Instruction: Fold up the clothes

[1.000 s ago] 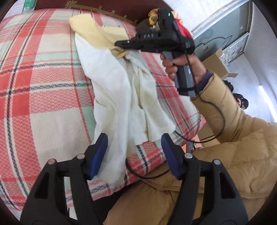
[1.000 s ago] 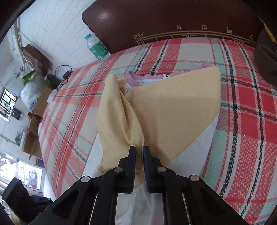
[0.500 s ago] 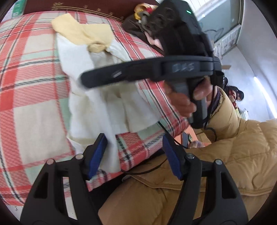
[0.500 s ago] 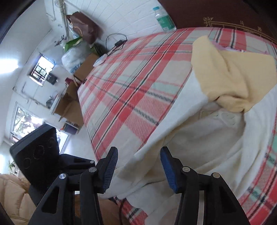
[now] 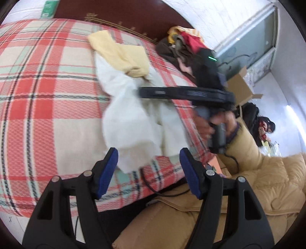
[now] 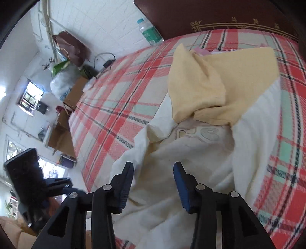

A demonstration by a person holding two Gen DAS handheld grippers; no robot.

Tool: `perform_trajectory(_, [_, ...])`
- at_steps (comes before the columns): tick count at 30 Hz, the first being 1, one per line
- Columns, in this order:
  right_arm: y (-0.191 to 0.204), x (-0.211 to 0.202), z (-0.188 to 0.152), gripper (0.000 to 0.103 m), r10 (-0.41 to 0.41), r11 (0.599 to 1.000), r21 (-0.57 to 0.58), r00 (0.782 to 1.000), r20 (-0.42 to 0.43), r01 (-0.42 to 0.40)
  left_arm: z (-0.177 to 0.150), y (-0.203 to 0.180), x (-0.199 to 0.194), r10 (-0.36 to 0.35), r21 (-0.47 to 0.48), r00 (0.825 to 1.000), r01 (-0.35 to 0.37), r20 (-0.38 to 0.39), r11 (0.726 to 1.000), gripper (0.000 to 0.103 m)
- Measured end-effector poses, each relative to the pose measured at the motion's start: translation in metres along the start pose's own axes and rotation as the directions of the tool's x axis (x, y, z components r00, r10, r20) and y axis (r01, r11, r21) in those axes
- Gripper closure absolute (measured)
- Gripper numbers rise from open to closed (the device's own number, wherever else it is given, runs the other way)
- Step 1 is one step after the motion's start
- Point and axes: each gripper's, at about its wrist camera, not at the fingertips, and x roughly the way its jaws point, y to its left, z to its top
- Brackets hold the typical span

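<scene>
A cream and white garment (image 5: 137,115) with yellow sleeves (image 5: 118,53) lies crumpled on the plaid bed cover (image 5: 44,95), its hem near the bed's front edge. In the right wrist view the garment (image 6: 191,164) fills the middle, with the yellow sleeves (image 6: 216,86) folded over its top. My left gripper (image 5: 149,162) is open and empty just above the hem. My right gripper (image 6: 153,172) is open and empty over the garment's body; it also shows in the left wrist view (image 5: 183,93), hovering over the garment.
A pile of dark and red clothes (image 5: 183,46) lies by the headboard (image 6: 220,17). A water bottle (image 6: 150,32), bags and cardboard boxes (image 6: 63,134) stand beside the bed. The person's tan jacket (image 5: 239,191) is at the bed's front edge.
My right gripper let go of the yellow sleeve, opened, and drew back toward the garment's lower part. The left gripper stayed open near the hem.
</scene>
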Motion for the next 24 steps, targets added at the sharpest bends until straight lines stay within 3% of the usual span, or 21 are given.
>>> perform_trajectory(4, [-0.016, -0.058, -0.03, 0.05, 0.018, 1.0, 0.017, 0.996, 0.083, -0.019, 0.008, 0.022, 0.005, 0.033, -0.04, 0.999, -0.033, 0.011, 0.999, 0.035])
perform_trajectory(6, [-0.025, -0.074, -0.048, 0.042, 0.013, 0.999, 0.038, 0.997, 0.078, -0.016, 0.01, 0.03, 0.013, -0.009, -0.057, 1.0, 0.008, -0.007, 0.998, 0.035])
perform_trajectory(7, [-0.028, -0.077, -0.057, 0.037, 0.0, 0.999, 0.051, 0.998, 0.062, -0.003, 0.01, 0.033, 0.018, -0.023, -0.059, 1.0, 0.021, -0.022, 0.998, 0.035])
perform_trajectory(12, [-0.043, -0.067, -0.088, 0.037, 0.02, 0.989, 0.148, 1.0, -0.01, -0.019, 0.01, 0.036, 0.046, -0.092, -0.077, 0.991, 0.085, -0.099, 0.993, 0.035])
perform_trajectory(19, [-0.049, -0.048, -0.084, 0.037, 0.165, 0.958, 0.235, 0.986, 0.017, -0.164, 0.007, 0.022, 0.056, -0.137, -0.066, 0.98, 0.129, -0.142, 0.989, 0.035])
perform_trajectory(22, [-0.041, -0.037, -0.079, 0.039, 0.177, 0.959, 0.224, 0.984, 0.013, -0.176, 0.007, 0.02, 0.061, -0.121, -0.07, 0.979, 0.111, -0.165, 0.991, 0.057])
perform_trajectory(24, [-0.04, -0.028, -0.078, 0.061, 0.166, 0.96, 0.227, 0.986, -0.002, -0.161, 0.007, 0.018, 0.065, -0.108, -0.071, 0.977, 0.096, -0.183, 0.993, 0.068])
